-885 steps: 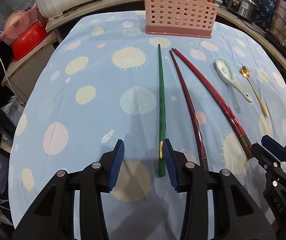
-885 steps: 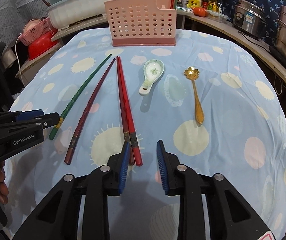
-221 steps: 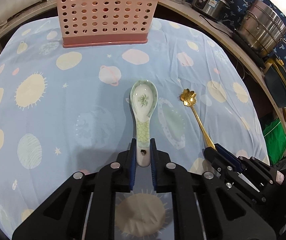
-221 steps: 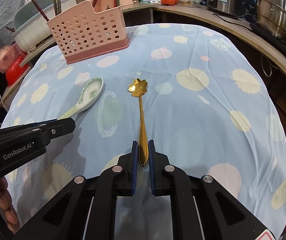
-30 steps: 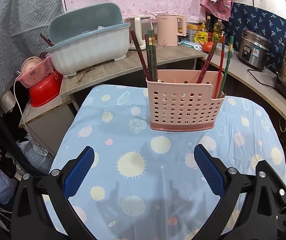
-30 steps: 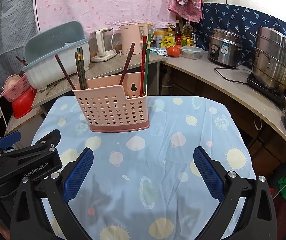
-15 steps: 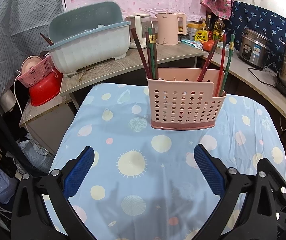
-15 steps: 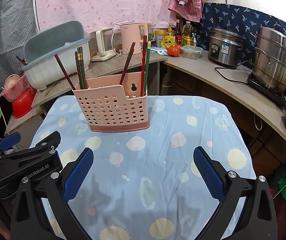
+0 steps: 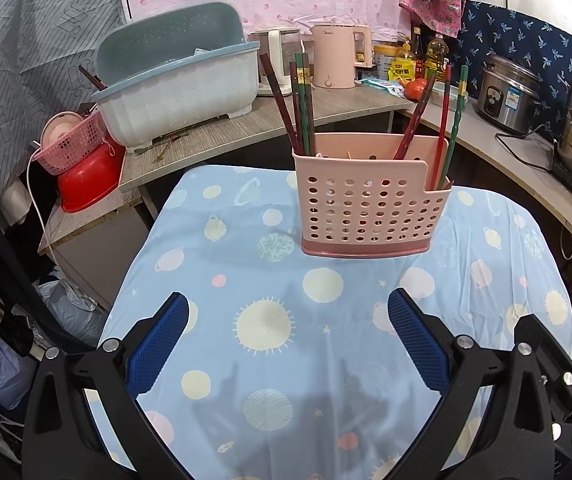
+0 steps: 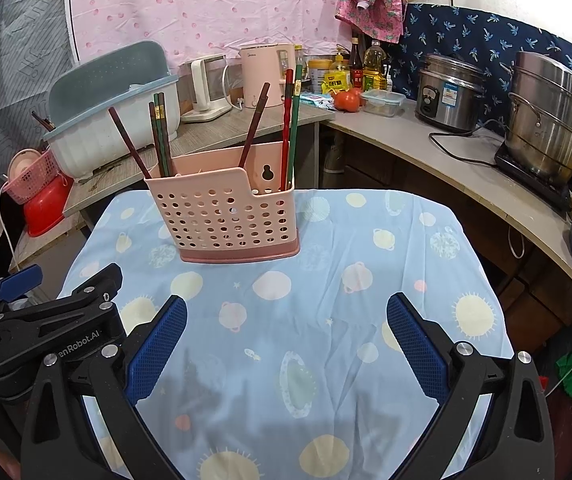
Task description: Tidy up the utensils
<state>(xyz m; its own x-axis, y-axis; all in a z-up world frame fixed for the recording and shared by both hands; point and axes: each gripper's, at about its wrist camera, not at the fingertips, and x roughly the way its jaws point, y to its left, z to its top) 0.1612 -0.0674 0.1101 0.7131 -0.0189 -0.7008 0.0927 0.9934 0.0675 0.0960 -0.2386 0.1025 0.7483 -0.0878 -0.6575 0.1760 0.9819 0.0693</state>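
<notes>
Standing near the far edge of a table, a pink holder full of round holes carries the utensils. Chopsticks in dark red and green lean out of its left end, and more chopsticks, red and green, rise from the lower right compartment. Something pale shows just above the rim in the middle, too little of it to identify.

Raised white lettering on the left gripper's black body reads "enRobot.AI", the first letter hidden. A pink kettle on the counter behind carries a small grey brand word, too small to read. A steel rice cooker wears a blue and white label, also unreadable.

A blue tablecloth with pale suns and planets covers the table, which drops off on every side. Open cloth lies between the holder and both grippers.

Both the left gripper and the right gripper have their blue-padded fingers spread wide, holding nothing, above the near part of the cloth.
</notes>
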